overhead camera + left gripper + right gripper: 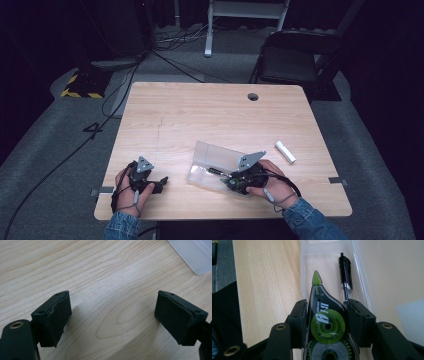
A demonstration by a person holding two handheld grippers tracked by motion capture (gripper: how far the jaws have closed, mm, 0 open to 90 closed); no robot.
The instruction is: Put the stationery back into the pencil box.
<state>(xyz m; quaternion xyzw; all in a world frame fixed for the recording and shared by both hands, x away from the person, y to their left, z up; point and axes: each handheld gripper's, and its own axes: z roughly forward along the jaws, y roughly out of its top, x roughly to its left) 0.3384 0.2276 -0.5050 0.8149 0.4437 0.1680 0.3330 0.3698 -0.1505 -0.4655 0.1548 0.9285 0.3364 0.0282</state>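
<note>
The right gripper clamps a green tape roller over the clear case; at nine o'clock, the left gripper rests released.

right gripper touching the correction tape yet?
Touching. In the right gripper view, both pads of the right gripper press against the sides of the green correction tape dispenser, held over the clear plastic case.

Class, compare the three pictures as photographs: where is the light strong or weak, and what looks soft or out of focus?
High view: the table is lit, its surroundings nearly black. Left gripper view: sharp wood grain, soft shadows beside the open left tongs. Right gripper view: the right tongs clamp a crisp green correction tape; the clear case beyond looks paler and washed out.
</note>
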